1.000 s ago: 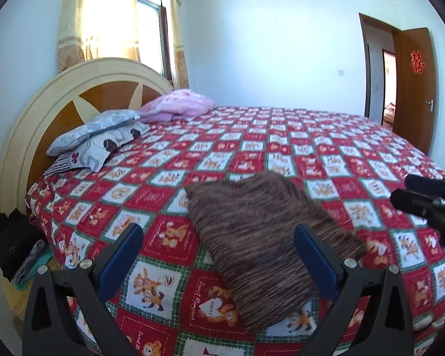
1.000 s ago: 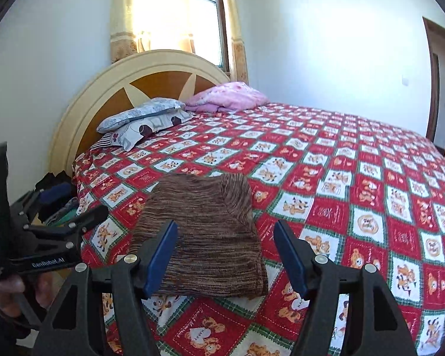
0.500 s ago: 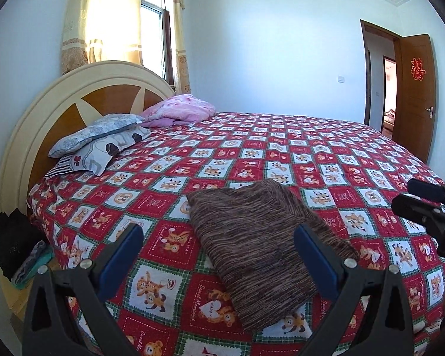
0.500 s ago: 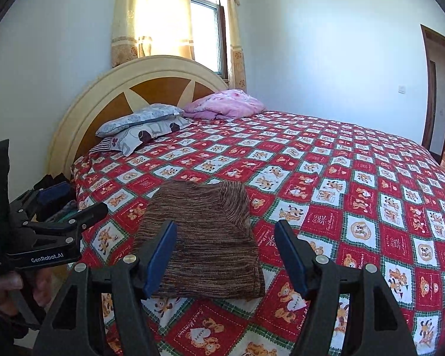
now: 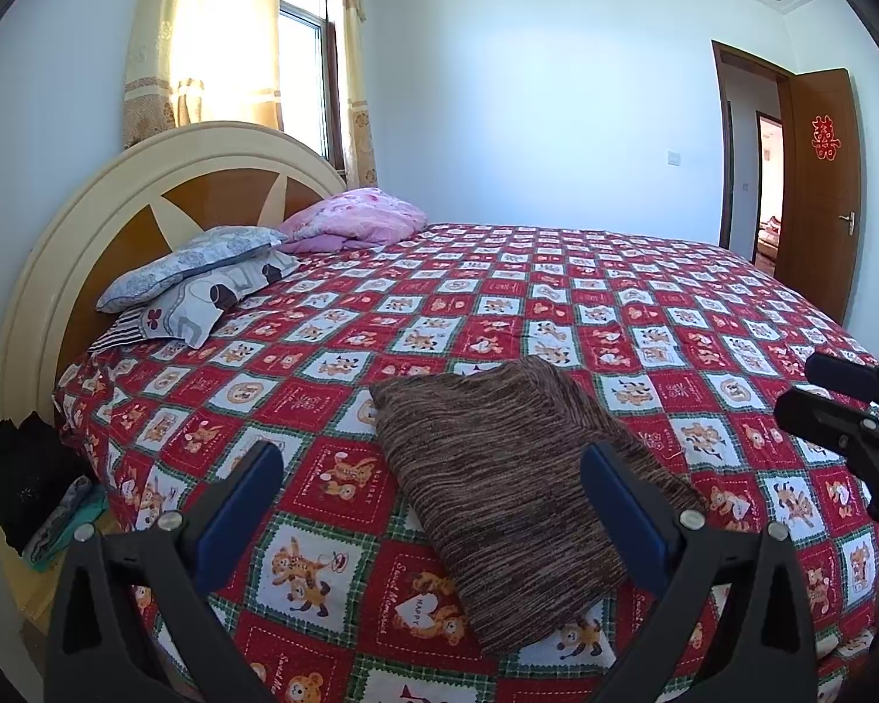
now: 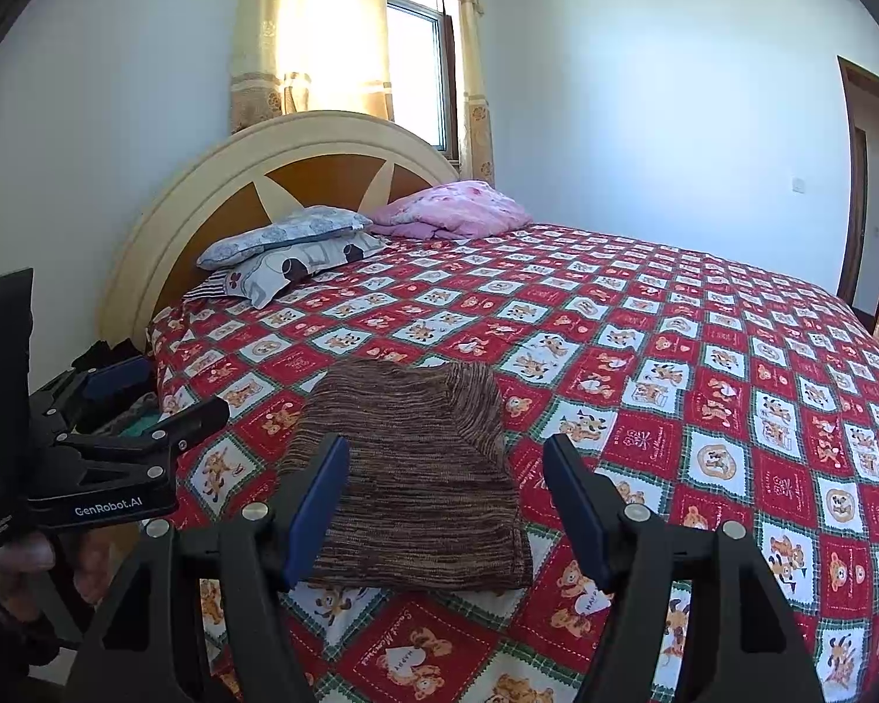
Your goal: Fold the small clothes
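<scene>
A brown striped knit garment (image 5: 515,486) lies folded flat near the front edge of the bed; it also shows in the right wrist view (image 6: 422,468). My left gripper (image 5: 428,504) is open and empty, held above the bed's front edge with the garment between and beyond its fingers. My right gripper (image 6: 445,498) is open and empty, also held back from the garment. The left gripper shows at the left of the right wrist view (image 6: 146,404), and the right gripper at the right edge of the left wrist view (image 5: 838,404).
The bed (image 5: 615,304) has a red patchwork bear quilt. Grey pillows (image 5: 205,275) and a pink blanket (image 5: 357,222) lie by the round headboard (image 5: 146,199). Dark clothes (image 5: 23,468) sit beside the bed at left. An open door (image 5: 820,187) stands at right.
Both grippers have tilted up and drawn back slightly, so the room sits lower in view. The garment has not moved. Both stay open.
</scene>
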Motion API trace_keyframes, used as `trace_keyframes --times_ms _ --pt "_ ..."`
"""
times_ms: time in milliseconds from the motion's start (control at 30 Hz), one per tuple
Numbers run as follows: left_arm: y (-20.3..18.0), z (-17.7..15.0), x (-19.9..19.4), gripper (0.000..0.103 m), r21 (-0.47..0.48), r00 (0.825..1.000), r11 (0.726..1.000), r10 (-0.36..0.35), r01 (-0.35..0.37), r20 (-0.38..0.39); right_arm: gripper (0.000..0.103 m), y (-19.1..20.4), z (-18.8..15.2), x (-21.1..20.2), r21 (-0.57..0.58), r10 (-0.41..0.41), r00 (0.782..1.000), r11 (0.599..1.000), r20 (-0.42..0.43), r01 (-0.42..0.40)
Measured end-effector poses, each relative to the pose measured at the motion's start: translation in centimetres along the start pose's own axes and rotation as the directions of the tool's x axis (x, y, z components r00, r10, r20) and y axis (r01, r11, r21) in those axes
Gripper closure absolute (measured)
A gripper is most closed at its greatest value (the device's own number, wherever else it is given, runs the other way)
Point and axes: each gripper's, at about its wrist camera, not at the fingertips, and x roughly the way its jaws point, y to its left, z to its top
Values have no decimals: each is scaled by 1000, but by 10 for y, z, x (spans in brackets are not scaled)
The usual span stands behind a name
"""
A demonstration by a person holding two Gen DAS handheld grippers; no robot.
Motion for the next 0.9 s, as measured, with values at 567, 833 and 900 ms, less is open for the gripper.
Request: trace_keyframes --times_ms 567,833,900 --pt "2 0 0 0 -3 1000 1000 1 -1 -3 33 5 -2 -7 -12 -3 1000 1000 21 3" --pt "2 0 0 0 -4 1000 1000 0 0 -4 33 5 -2 -8 -10 -2 1000 1000 26 2" --pt "2 0 0 0 -3 1000 1000 0 0 -4 33 5 -1 -9 -8 -2 1000 1000 28 2"
